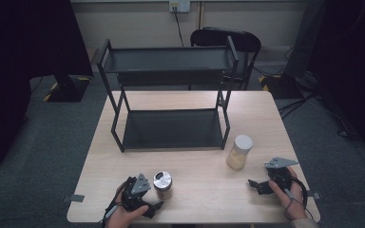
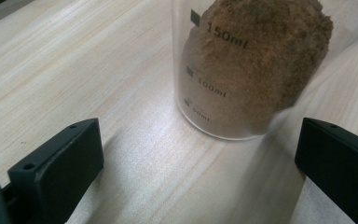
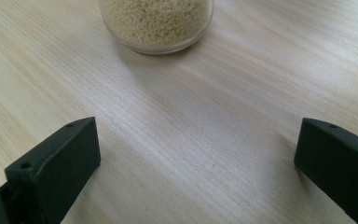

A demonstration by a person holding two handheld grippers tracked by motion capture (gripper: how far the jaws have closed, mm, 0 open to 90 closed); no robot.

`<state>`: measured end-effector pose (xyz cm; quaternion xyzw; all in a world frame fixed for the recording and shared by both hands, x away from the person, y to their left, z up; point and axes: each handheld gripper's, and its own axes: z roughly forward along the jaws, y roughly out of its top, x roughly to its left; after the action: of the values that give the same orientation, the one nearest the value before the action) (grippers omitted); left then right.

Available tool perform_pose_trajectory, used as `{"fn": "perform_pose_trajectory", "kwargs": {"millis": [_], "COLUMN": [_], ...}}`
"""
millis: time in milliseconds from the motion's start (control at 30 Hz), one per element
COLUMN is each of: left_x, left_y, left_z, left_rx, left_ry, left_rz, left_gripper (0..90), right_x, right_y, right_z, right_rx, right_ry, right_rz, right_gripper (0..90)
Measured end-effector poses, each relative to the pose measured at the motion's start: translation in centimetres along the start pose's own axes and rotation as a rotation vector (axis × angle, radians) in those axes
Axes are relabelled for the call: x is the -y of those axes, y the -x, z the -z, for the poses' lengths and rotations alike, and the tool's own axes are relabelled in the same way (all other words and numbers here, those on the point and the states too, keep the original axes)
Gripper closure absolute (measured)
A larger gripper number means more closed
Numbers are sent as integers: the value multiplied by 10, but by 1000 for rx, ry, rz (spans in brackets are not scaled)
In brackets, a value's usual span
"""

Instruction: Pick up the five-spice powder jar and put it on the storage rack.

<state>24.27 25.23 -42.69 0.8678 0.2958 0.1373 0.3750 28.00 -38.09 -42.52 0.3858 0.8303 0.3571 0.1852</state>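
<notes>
Our two black grippers, left gripper [image 1: 158, 205] and right gripper [image 1: 252, 183], gape empty; nudging the clear brown-powder jar [image 2: 251, 70] (tall, narrow) or grain jar [image 3: 156, 21] could topple it.

brown-powder jar [image 2: 254, 70] top cut off by frame edge — same for pale-grain jar [image 3: 156, 23].

High view overhead; tool views close, table-level.

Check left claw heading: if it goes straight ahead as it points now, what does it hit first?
Most likely the jar of brown powder. It stands just ahead of the open left claw with bare table between them, a little right of centre, so the right-hand jaw may touch first. Depth is hard to judge.
</notes>
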Motion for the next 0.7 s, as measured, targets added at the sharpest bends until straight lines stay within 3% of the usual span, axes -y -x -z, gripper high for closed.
{"fn": "perform_pose_trajectory", "kwargs": {"millis": [467,700], "left_x": [5,1], "left_y": [-4,-3], "left_z": [4,4], "left_rx": [53,54], "left_ry": [54,65], "left_rz": [27,27], "left_gripper": [16,16], "right_x": [0,0], "right_y": [0,0], "right_z": [0,0], "right_rx": [0,0], "right_ry": [0,0], "right_rz": [0,0], "right_gripper": [0,0]}}
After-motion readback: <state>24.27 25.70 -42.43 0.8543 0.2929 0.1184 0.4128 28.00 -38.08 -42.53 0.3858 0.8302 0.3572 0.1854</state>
